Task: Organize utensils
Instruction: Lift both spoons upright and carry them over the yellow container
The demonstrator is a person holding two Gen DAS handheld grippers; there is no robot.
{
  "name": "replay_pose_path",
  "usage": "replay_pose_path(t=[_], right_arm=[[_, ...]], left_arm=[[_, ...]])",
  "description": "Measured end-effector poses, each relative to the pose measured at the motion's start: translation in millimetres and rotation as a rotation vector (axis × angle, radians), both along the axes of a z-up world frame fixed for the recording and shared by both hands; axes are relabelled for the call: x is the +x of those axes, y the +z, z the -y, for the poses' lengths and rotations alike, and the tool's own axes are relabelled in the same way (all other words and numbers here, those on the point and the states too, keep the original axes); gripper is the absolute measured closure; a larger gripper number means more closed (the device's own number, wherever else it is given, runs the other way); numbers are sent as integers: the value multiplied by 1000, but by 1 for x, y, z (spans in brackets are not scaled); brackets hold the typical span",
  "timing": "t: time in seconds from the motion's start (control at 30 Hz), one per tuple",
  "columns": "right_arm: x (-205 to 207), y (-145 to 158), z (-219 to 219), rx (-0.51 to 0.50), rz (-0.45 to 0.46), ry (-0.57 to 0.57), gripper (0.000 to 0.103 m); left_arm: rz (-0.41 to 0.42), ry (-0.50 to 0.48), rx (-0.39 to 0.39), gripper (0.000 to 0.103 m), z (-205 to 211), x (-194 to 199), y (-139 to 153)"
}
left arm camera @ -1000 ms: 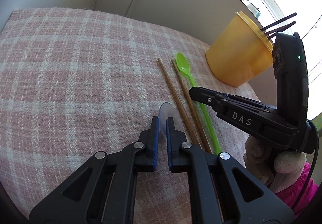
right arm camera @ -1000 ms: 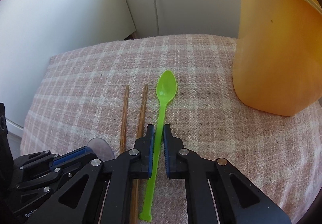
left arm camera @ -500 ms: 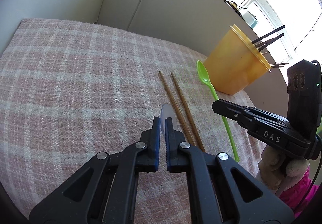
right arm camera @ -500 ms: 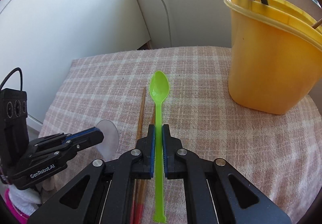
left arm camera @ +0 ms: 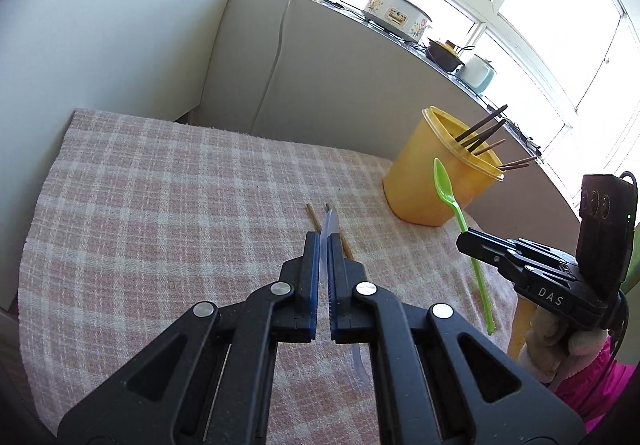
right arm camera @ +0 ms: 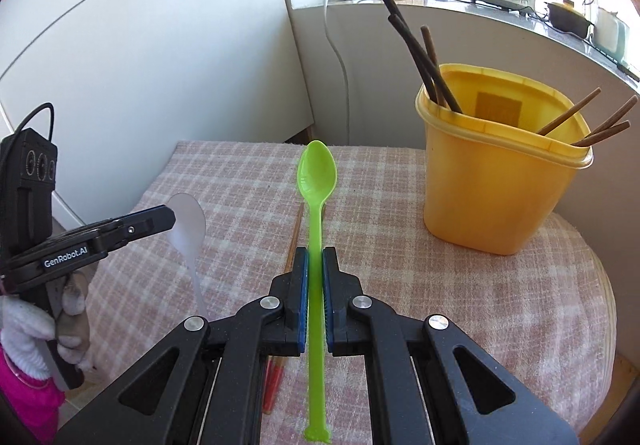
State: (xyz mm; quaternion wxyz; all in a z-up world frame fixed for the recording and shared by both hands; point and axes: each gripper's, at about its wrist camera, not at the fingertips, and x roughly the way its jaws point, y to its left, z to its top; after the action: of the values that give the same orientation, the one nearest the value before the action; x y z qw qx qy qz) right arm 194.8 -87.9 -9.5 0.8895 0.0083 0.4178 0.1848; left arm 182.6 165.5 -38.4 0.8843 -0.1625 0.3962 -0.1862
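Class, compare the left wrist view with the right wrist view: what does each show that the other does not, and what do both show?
Only the left wrist view: the far ends of two wooden chopsticks lying side by side on the cloth.

Only the right wrist view: the clear spoon's whole bowl and the chopsticks' red ends.

Both: the green spoon clamped in the right gripper, the yellow container, the checked cloth.

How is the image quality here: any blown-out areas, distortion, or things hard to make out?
Left wrist view: the window is blown out white, fisheye bends the wall edges, and the clear spoon nearly vanishes against the cloth. Right wrist view: even light, the green spoon sharp, straight chopsticks curved in the yellow container.
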Motion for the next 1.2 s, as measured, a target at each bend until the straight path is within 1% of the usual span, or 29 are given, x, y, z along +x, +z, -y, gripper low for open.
replay_pose_path(t=[0.17, 0.23, 0.37, 0.4, 0.53, 0.8, 1.2], right_arm=[[-7, 15, 14, 26, 32, -16, 98], [-11, 22, 19, 27, 53, -18, 98], [-18, 40, 26, 24, 106, -18, 98], [-18, 44, 29, 27, 118, -19, 98], [-19, 61, 42, 48, 162, -33, 98], [-13, 87, 66, 57, 232, -75, 98], [9, 123, 106, 94, 295, -113, 98]], left_arm=[[50, 0, -14, 102, 3, -9, 22], [78, -4, -15, 102, 11, -9, 35], [134, -20, -25, 102, 14, -13, 59], [150, -26, -23, 102, 25, -11, 66], [197, -52, -30, 102, 42, -9, 86], [251, -99, -46, 102, 80, 10, 114], [319, -160, -54, 102, 131, 50, 154]])
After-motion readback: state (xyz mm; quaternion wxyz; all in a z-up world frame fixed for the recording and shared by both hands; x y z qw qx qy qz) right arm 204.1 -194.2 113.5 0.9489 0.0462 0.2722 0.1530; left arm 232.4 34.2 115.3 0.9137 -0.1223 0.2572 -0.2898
